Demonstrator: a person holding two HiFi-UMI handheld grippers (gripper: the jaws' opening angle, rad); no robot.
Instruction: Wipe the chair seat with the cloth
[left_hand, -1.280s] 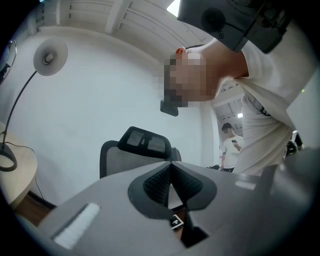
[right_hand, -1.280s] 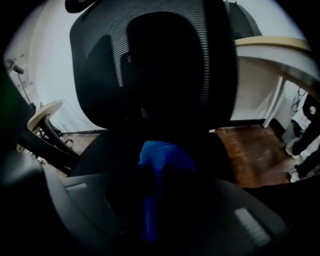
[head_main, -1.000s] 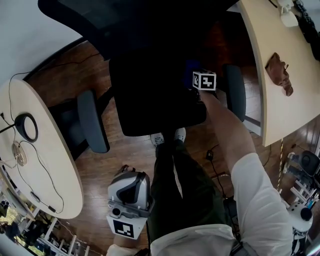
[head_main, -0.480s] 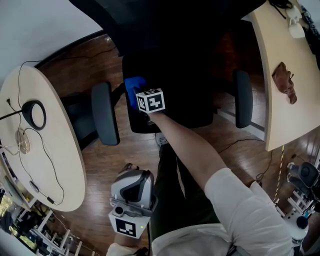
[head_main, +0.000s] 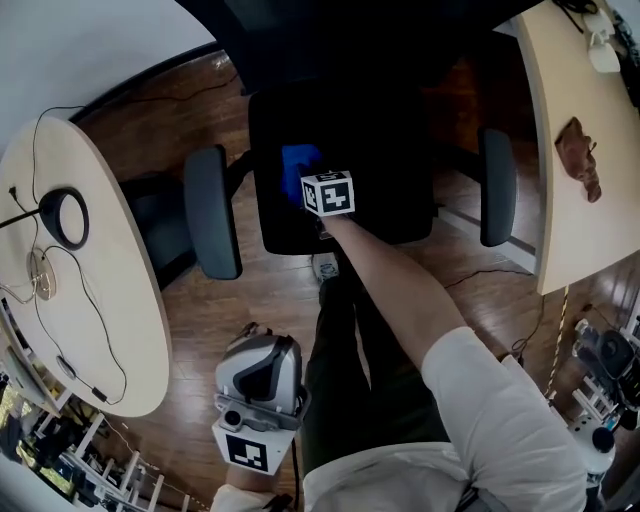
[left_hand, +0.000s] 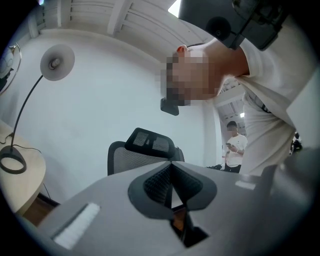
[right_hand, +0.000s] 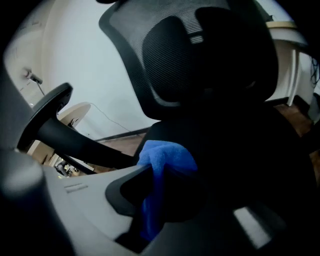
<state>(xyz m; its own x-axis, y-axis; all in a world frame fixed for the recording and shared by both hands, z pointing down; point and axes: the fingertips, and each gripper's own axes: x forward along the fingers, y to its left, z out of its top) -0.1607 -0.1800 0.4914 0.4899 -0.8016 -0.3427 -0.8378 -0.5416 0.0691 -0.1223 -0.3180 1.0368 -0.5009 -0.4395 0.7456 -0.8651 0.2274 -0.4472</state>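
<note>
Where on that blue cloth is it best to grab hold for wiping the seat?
Probably as the right hand-held gripper has it: pinch a bunched fold from the seat's front, leaving the blue cloth bulging ahead onto the chair seat.

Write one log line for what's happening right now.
phase: wipe | right gripper: shut on cloth, cloth on seat | left gripper: shut, empty, away from seat
</note>
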